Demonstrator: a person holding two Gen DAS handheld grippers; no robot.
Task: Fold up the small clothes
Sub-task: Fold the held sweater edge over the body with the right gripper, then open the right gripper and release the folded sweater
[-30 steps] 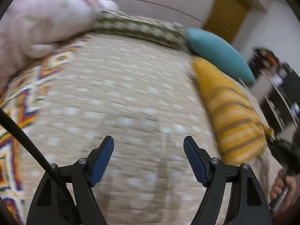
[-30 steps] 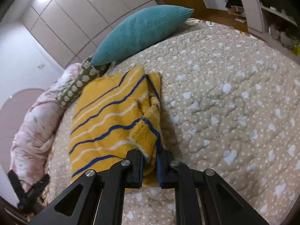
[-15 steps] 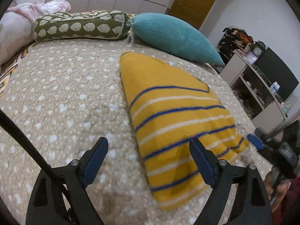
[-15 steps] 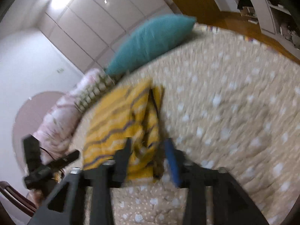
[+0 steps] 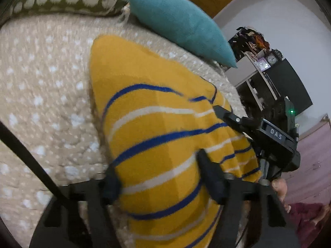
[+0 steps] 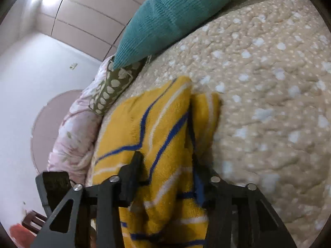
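Note:
A yellow knit garment (image 5: 149, 124) with blue and white stripes lies folded on the beige spotted bedspread (image 5: 41, 95). My left gripper (image 5: 159, 177) is open, its jaws spread over the garment's near edge. My right gripper (image 6: 165, 177) is open too, its jaws straddling the garment (image 6: 165, 128) at its folded near end. The right gripper also shows in the left wrist view (image 5: 258, 132), resting at the garment's right edge.
A teal pillow (image 5: 178, 24) and a green patterned bolster (image 5: 62, 2) lie at the bed's head. A pink floral duvet (image 6: 76, 128) is bunched at one side. Shelves and a dark screen (image 5: 285, 86) stand beyond the bed.
My right gripper let go of the garment and opened. My left gripper swung from bare bedspread over to the garment and now straddles its near edge.

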